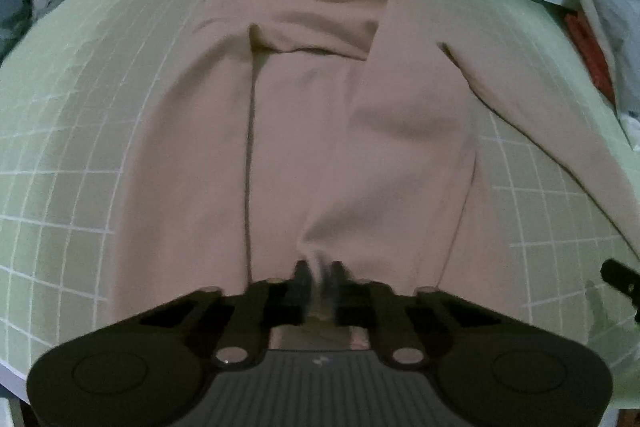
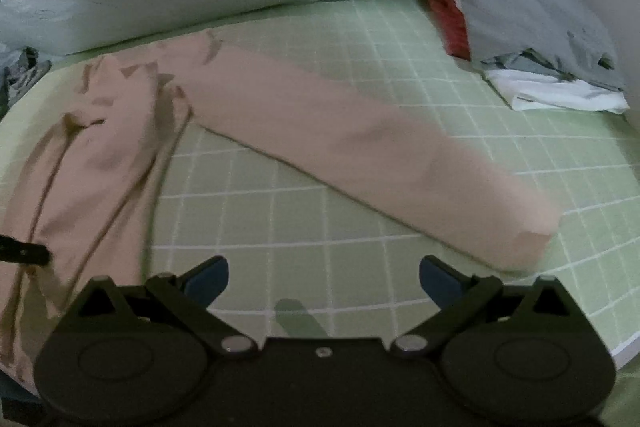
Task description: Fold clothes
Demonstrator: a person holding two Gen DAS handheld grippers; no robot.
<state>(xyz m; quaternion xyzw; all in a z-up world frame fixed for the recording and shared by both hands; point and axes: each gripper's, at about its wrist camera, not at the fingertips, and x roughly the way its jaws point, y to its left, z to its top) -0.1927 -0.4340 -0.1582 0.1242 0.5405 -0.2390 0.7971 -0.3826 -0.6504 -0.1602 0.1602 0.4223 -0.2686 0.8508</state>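
Left wrist view: we see pink long-sleeved top (image 1: 320,131) spread on green checked sheet (image 1: 72,147), one sleeve folded across chest. Left gripper (image 1: 319,273) pinched tight on near hem. We judge fabric soft, light, limp; best gripped at hems, cuffs.

Right wrist view: right gripper (image 2: 324,277) spread wide, holding nothing, near right sleeve (image 2: 360,155), whose cuff lies just beyond. Matte knit, wrinkled at far shoulder.

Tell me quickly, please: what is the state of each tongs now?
Left tongs: shut on the hem of the pink garment.
Right tongs: open, holding nothing, above the green checked sheet.
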